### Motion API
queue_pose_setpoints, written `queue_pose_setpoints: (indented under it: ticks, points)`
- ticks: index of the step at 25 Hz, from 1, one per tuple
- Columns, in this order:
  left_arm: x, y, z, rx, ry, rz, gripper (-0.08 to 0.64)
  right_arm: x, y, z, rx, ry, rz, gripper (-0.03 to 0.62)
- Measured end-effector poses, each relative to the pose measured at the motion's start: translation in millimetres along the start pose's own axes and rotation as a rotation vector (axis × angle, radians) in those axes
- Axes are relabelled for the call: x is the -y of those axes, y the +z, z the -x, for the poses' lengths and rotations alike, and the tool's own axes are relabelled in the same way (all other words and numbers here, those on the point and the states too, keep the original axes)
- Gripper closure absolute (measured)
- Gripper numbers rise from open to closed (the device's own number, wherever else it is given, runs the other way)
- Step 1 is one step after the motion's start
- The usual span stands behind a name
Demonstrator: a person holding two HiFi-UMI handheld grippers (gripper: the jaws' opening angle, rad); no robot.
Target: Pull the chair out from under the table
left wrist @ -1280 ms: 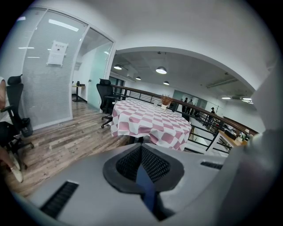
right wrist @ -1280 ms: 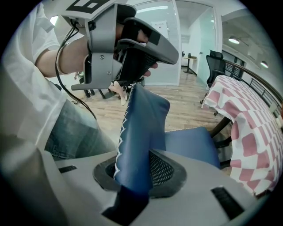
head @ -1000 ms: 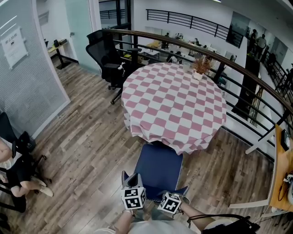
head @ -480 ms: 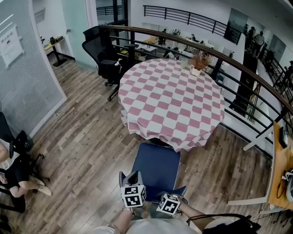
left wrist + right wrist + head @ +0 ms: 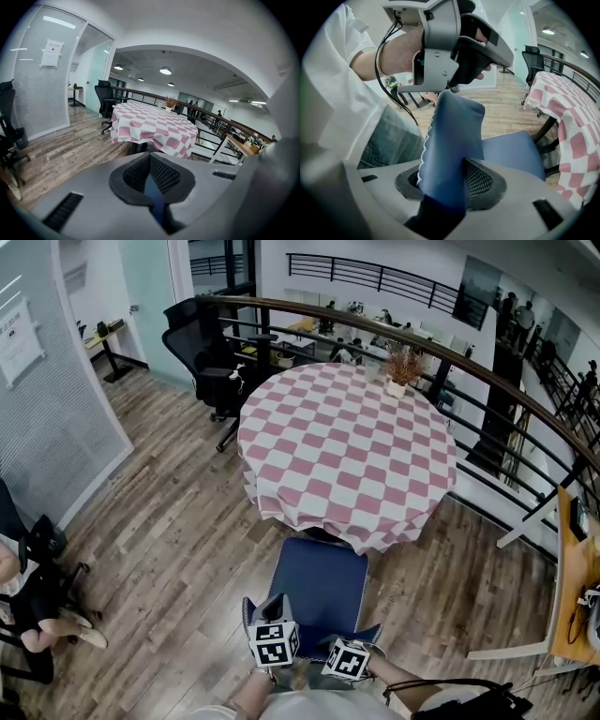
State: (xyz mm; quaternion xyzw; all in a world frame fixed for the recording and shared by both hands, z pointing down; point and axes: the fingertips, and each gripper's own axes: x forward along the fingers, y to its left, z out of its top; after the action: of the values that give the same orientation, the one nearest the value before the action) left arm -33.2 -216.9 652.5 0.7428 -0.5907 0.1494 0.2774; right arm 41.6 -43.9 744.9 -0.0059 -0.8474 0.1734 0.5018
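Right gripper view shows the right gripper [image 5: 445, 185] with its jaws just opened wider, loose around the blue backrest [image 5: 454, 131] that stands up between them. The left gripper [image 5: 151, 180] is pinched narrow on a thin blue edge of that same backrest. Head view has both grippers at the top corners of the chair [image 5: 319, 582], where they were a second ago. The seat reaches out from the near edge of the table [image 5: 347, 437] about as far as before, its far edge just under the hanging checked cloth [image 5: 375, 535]. Wood floor [image 5: 178, 540] lies open on both sides of the chair and toward the person. A railing [image 5: 511, 390] curves close behind the table's far and right edges, and a black office chair [image 5: 211, 352] stands near its far left edge.
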Motion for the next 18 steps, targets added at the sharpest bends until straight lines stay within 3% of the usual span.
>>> queue_pose_setpoints:
  ticks: [9, 13, 18]
  points:
    - [-1.6, 6.2, -3.4, -0.007, -0.011, 0.005, 0.558, -2.9, -0.7, 12.4, -0.066, 0.003, 0.058, 0.413]
    - [-5.8, 9.5, -6.8, -0.008, -0.014, 0.012, 0.558, -4.5, 3.0, 20.0, -0.060, 0.058, 0.046, 0.413]
    - [-5.6, 20.4, -13.1, -0.001, -0.033, 0.011, 0.558, -5.0, 9.3, 43.0, -0.023, 0.185, -0.065, 0.413]
